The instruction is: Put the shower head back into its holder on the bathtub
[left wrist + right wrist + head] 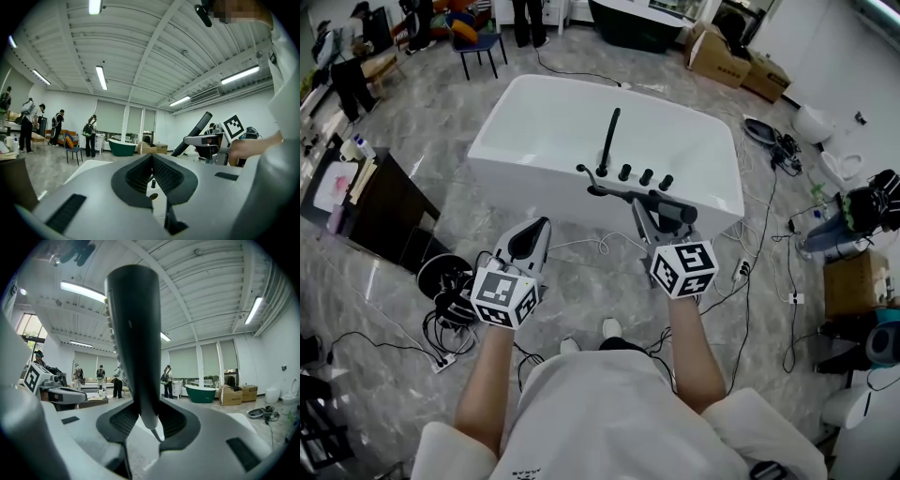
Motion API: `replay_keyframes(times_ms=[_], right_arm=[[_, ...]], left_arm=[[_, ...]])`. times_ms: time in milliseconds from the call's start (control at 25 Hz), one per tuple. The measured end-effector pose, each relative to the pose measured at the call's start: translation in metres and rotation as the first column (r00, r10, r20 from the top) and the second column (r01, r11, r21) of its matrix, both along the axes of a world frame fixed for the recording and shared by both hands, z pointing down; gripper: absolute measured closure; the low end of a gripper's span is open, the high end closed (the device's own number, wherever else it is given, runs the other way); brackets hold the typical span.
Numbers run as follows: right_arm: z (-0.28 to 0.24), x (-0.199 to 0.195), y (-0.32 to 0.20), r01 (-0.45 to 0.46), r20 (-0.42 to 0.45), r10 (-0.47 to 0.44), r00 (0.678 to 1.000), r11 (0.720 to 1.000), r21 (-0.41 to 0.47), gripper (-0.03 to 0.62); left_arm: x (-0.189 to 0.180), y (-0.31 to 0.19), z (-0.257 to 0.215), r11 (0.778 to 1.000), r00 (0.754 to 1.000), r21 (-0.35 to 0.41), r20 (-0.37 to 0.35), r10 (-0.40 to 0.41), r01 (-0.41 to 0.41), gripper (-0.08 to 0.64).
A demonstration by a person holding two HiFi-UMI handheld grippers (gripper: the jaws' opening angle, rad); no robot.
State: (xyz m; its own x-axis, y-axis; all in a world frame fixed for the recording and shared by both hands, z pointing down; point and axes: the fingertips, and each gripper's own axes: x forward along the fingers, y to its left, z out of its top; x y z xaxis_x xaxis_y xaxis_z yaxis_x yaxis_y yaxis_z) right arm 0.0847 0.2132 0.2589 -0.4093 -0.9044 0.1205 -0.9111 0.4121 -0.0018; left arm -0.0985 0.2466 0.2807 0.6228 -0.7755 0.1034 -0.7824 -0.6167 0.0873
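The carry is the step in hand: the right gripper (149, 422) is clamped on the black shower head (133, 333), its pads closed on the narrow lower end just above where the thin hose leaves it, so the wand rises steeply between the jaws and leans back toward that gripper's camera, small nozzles showing along its left edge. In the head view this gripper is at the near side of the white bathtub (534, 127), close to the cluster of black fittings (646, 176) on the near rim. The left gripper (152, 177) hangs beside it, a little further from the tub, its jaws only a narrow gap apart with nothing between them; the white rim and a couple of black knobs show through the gap. I judge the task past the pick-up and short of the seating: the shower head is in the grip, not in the holder, and which of the rim fittings is the holder I cannot tell. The next move, as I read it, calls for bringing the hose end over that socket, tipping the wand closer to upright so the tapered end lines up, lowering it until it seats with the hose free to feed down, and only then spreading the right jaws
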Motion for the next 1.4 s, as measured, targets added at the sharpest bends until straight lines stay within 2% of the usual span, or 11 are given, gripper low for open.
replay_keyframes(times_ms=[560,960,1400], right_arm=[[-0.008,-0.011,-0.023,0.023,0.008,-0.023,1.0,1.0,0.018,0.449],[-0.021,-0.005,-0.062,0.039,0.011,-0.04,0.999,0.998,0.051,0.449],[-0.016,0.006,-0.122,0.073,0.025,-0.074,0.997,0.996,0.046,0.449]], left_arm=[[-0.013,-0.023,0.005,1.0,1.0,-0.009,0.011,-0.02,0.02,0.549],[-0.001,-0.063,0.008,1.0,1.0,-0.011,0.019,-0.018,0.019,0.549],[0.015,-0.119,0.023,0.998,0.999,-0.044,0.027,-0.036,0.037,0.549]])
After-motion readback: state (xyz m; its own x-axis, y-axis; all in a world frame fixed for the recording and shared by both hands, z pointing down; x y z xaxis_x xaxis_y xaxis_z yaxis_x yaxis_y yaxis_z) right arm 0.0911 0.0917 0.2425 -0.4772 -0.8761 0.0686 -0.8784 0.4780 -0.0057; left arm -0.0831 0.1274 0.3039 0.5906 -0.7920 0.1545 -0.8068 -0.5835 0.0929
